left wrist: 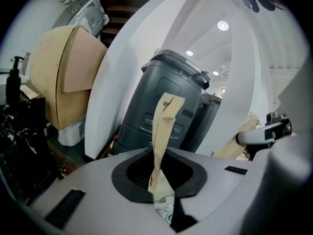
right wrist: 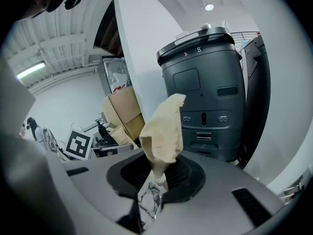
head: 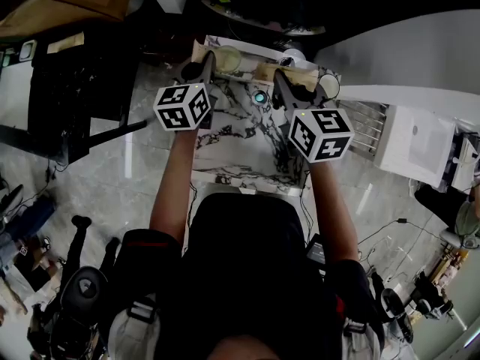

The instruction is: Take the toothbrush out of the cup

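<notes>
Tan paper strip point(left wrist: 164, 131) sits clenched between left gripper point(left wrist: 157, 182) fingers point(left wrist: 98, 190), crumpled tan paper point(right wrist: 164, 131) between right gripper point(right wrist: 155, 177) fingers.

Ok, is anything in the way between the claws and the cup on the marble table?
Yes: each claw is itself occupied. The left claw pinches a tan paper-like strip, the right claw a tan crumpled piece. The pale cup sits at the far edge of the table beside the left claw; no toothbrush can be made out.

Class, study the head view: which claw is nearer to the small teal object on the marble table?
Right. The right claw sits just right of the teal object; the left claw is farther off to its left.
</notes>
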Demonstrator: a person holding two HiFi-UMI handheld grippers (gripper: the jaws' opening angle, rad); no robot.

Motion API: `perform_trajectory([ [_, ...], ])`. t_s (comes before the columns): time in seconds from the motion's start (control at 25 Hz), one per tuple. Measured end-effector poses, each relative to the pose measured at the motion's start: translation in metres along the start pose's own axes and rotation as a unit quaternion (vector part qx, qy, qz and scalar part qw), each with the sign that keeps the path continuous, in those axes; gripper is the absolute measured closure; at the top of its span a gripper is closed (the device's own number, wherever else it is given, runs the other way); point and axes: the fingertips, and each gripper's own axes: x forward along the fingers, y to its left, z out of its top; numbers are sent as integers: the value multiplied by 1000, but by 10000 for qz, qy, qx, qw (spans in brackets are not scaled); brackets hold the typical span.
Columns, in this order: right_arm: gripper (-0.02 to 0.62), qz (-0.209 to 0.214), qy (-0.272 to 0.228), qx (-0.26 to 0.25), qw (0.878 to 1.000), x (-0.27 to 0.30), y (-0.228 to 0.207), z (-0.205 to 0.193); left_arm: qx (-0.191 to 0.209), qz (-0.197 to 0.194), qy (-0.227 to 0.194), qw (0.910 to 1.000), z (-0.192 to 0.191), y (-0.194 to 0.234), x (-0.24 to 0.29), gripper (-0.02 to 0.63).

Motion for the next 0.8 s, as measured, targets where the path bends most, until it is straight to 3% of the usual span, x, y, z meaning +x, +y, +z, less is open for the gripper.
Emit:
perform_trajectory([
  [0.24, 515, 87, -153, -41, 9998, -11, 6, 10, 201, 72, -204, 9996, 22, -10, -20, 560],
  [0.8, 515, 257, -475, -190, 9984, -39, 22, 36, 122, 6, -581, 9982, 52, -40, -77, 560],
])
